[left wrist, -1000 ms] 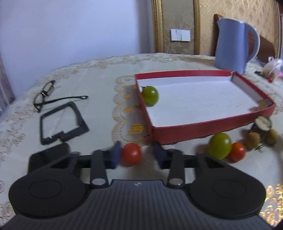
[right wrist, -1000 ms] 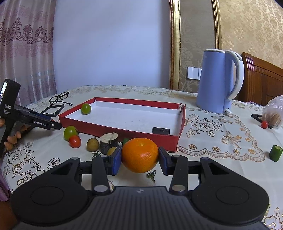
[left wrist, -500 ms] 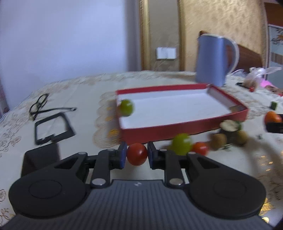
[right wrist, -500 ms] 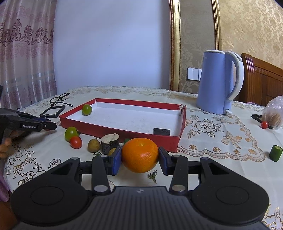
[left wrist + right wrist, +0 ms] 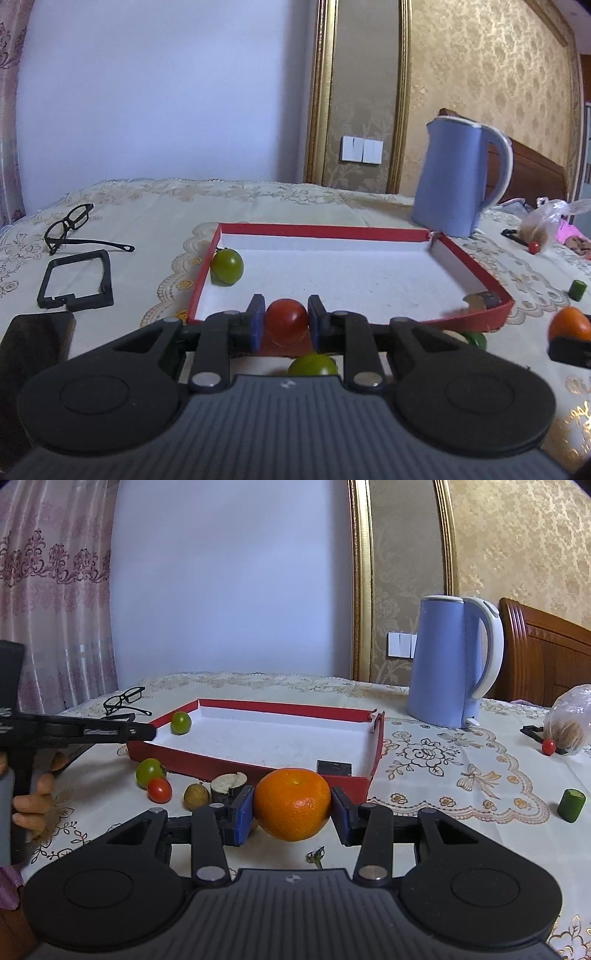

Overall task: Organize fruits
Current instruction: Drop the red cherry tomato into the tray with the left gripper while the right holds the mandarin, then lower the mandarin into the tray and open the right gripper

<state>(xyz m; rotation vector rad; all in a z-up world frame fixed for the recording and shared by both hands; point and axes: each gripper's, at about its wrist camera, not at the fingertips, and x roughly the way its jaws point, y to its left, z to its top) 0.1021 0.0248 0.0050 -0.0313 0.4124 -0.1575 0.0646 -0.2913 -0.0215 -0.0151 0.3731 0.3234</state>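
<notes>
My left gripper (image 5: 286, 322) is shut on a red cherry tomato (image 5: 286, 318), held just above the near rim of the red tray (image 5: 325, 230) with its white floor. A green tomato (image 5: 226, 266) lies in the tray's far left corner. In the right wrist view the left gripper (image 5: 147, 733) reaches over the tray's (image 5: 280, 705) left corner. My right gripper (image 5: 291, 812) is shut on an orange (image 5: 291, 804), in front of the tray's near right corner. On the cloth lie a green tomato (image 5: 149, 771), a red tomato (image 5: 159, 789) and a brown longan (image 5: 196, 796).
A blue kettle (image 5: 452, 664) stands behind the tray to the right. Glasses (image 5: 70, 225), a black frame (image 5: 75, 280) and a dark phone (image 5: 33, 332) lie at the left. A cut stub (image 5: 227, 786), a green cylinder (image 5: 571, 805), a plastic bag (image 5: 569, 723) and a hand (image 5: 33, 801) are also in view.
My left gripper closed on the red tomato on the cloth, lifted it and carried it to the tray's near rim. The right gripper kept still with the orange.
</notes>
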